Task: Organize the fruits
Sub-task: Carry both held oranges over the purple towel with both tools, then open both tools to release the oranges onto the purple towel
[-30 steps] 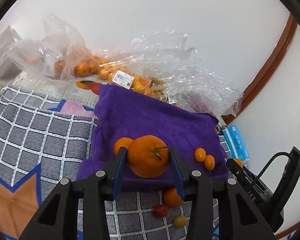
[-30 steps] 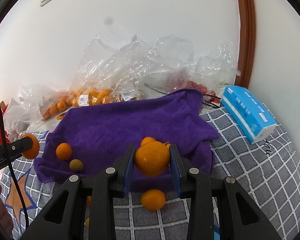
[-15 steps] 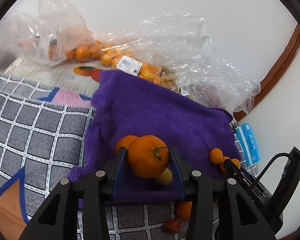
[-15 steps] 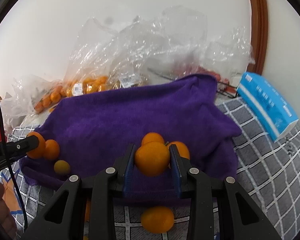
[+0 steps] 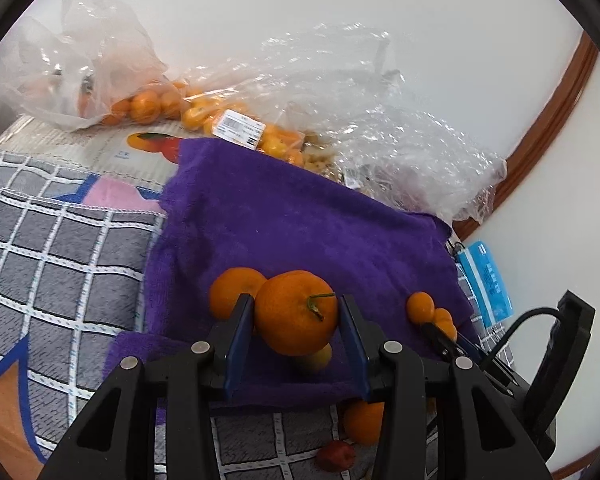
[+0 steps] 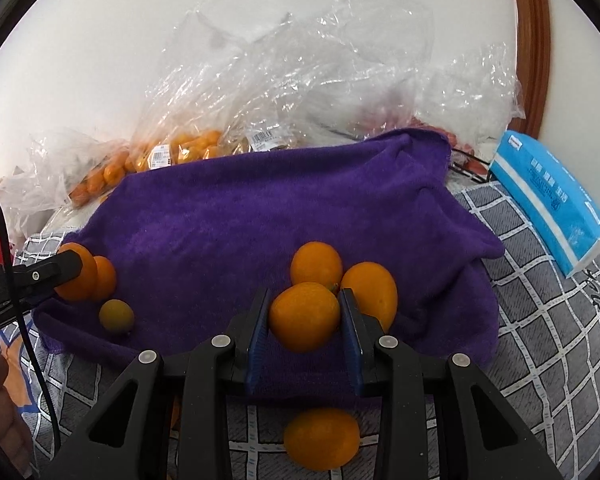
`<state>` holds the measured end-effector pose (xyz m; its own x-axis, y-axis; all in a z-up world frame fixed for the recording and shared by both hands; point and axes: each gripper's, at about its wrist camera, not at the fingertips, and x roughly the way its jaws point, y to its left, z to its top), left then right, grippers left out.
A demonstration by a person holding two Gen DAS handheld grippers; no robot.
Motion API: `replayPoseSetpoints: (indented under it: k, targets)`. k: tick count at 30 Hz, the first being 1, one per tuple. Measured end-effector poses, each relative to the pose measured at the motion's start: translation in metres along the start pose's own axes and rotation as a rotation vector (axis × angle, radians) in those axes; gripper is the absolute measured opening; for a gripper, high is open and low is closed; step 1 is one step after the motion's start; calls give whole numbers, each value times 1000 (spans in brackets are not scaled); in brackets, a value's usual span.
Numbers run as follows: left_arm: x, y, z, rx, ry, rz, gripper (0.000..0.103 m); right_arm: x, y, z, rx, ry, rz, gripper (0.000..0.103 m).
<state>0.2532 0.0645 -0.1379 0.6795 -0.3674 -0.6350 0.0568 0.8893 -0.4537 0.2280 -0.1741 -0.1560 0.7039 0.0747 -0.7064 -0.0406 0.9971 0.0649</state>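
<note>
My left gripper (image 5: pixel 296 312) is shut on a stemmed orange (image 5: pixel 296 312), held just over the near left part of the purple towel (image 5: pixel 300 220). Another orange (image 5: pixel 230 288) lies beside it, and a yellowish small fruit (image 5: pixel 318 358) sits under it. My right gripper (image 6: pixel 304 316) is shut on a smaller orange fruit (image 6: pixel 304 316) above the towel (image 6: pixel 260 208), right behind two oranges (image 6: pixel 316 264) (image 6: pixel 370 292) that rest there. The left gripper's finger (image 6: pixel 48 274) shows at the left edge of the right wrist view with its orange (image 6: pixel 80 276).
Clear plastic bags of oranges (image 5: pixel 172 104) (image 6: pixel 180 148) lie behind the towel against the white wall. A blue tissue pack (image 6: pixel 548 204) lies to the right. Loose fruit sits on the grey checked blanket: an orange (image 6: pixel 322 438) and a small red fruit (image 5: pixel 336 456).
Both grippers have sunk toward the towel with their fruit still held. The fruits lying on the towel now sit closer to the fingertips.
</note>
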Motion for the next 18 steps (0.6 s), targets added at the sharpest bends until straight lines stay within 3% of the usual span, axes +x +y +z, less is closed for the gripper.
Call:
replayPoseSetpoints:
  k: [12,18]
  targets:
    - [4,-3,-4,19,0,4,41,-1,0,-2,6,-7,-5,34]
    - [4,-4,-6,24,-7,6,41,-8,1,-2,-4,-42,-9,50]
